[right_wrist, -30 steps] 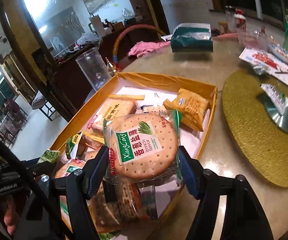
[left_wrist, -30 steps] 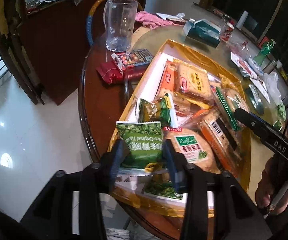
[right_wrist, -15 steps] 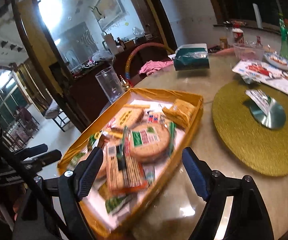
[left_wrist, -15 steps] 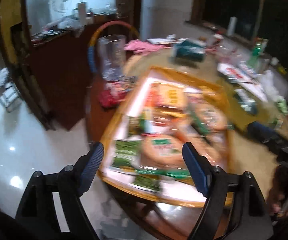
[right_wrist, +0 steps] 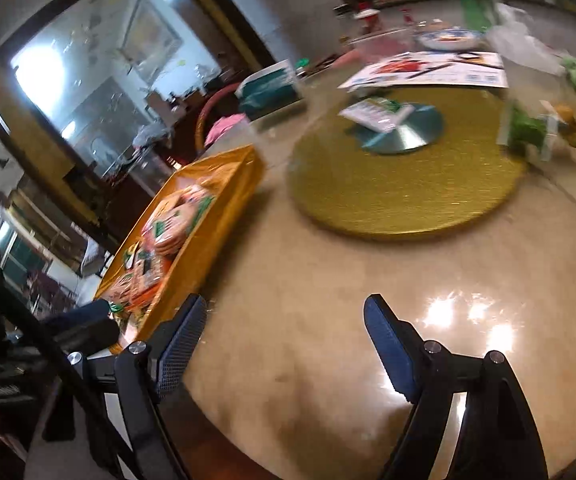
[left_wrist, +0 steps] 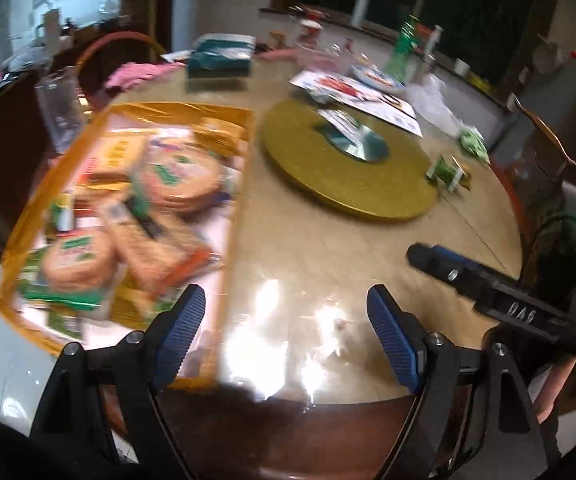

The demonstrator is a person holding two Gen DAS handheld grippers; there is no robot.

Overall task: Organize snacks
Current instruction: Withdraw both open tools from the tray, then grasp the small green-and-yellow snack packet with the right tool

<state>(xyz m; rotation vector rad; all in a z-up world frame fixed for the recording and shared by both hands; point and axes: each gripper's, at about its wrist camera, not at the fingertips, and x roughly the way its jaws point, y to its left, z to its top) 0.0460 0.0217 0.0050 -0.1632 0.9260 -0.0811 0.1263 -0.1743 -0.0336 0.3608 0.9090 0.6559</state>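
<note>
A gold box (left_wrist: 244, 184) full of packaged snacks sits on the left of the round table; it also shows in the right wrist view (right_wrist: 224, 200). Round cracker packs (left_wrist: 180, 172) and a long biscuit pack (left_wrist: 148, 248) lie in it. A green snack packet (left_wrist: 445, 170) lies on the table right of the gold turntable, seen also in the right wrist view (right_wrist: 531, 132). My left gripper (left_wrist: 286, 332) is open and empty over the bare table near its front edge. My right gripper (right_wrist: 284, 344) is open and empty, pulled back from the box.
A gold turntable (left_wrist: 347, 176) with a packet on its hub fills the table's middle. A teal tissue box (left_wrist: 220, 58), papers, a green bottle (left_wrist: 401, 48) and plastic bags stand at the back. A clear glass (left_wrist: 58, 112) stands left of the box. The views are motion-blurred.
Both grippers let go of their snack packs into the box, opened wide, and swung right and back, away from the box toward the table's front.
</note>
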